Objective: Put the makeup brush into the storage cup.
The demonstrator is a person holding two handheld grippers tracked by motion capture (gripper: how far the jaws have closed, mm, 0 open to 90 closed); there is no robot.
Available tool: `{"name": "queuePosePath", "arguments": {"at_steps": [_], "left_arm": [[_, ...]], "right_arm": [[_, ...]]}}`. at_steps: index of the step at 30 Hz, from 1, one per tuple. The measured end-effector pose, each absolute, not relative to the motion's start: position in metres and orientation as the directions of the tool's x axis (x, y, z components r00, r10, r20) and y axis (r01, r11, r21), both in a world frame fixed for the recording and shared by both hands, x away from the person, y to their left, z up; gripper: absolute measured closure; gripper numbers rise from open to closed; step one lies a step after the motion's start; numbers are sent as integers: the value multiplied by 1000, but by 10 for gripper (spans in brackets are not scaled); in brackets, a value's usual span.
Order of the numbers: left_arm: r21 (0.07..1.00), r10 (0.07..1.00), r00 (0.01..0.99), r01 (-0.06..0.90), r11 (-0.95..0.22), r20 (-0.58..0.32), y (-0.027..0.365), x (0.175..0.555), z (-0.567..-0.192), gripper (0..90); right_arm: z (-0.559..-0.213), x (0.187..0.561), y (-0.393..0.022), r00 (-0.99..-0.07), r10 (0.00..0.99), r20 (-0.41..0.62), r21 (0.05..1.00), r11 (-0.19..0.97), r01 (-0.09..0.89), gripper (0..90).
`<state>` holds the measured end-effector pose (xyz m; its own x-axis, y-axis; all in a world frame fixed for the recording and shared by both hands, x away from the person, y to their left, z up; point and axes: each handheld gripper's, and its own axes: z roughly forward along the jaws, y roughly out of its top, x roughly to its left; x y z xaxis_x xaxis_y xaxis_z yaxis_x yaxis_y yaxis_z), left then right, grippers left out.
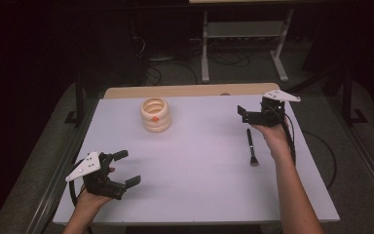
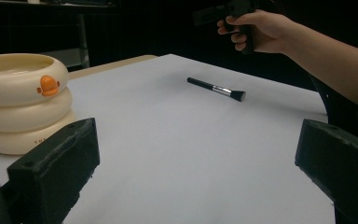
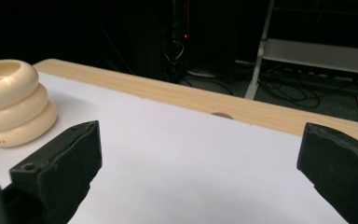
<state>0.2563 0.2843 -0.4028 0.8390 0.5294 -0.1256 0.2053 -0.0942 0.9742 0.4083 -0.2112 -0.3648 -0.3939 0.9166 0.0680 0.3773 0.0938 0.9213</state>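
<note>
A cream ringed pot [image 1: 156, 114] with an orange duck beak stands at the table's back left; I also see this pot [image 2: 23, 107] at the left of the left gripper view and, as the same pot [image 3: 11, 102], at the left of the right gripper view. A black makeup brush [image 1: 250, 146] lies flat at the right, bristles toward the person. That brush [image 2: 216, 88] lies far ahead of my left gripper [image 2: 196, 177]. My left gripper [image 1: 126, 168] hovers open near the front left corner. My right gripper [image 1: 243, 114] is held open above the table just beyond the brush, nothing between its jaws [image 3: 198, 172].
The white table top [image 1: 199, 165] ends in a wooden strip [image 3: 168, 93] along the far edge. Behind it stand a metal shelf frame [image 1: 243, 29] and loose cables on the floor. The person's right hand and forearm [image 2: 307, 42] reach over the brush.
</note>
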Motion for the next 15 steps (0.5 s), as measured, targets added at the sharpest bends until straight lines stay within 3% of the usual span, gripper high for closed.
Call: {"name": "queuePosePath", "arguments": {"at_steps": [15], "left_arm": [[973,527,840,210,-98,-128,285,257,-403,0]], "right_arm": [[-365,406,-208,-378,924,60,870,137,474,0]]}}
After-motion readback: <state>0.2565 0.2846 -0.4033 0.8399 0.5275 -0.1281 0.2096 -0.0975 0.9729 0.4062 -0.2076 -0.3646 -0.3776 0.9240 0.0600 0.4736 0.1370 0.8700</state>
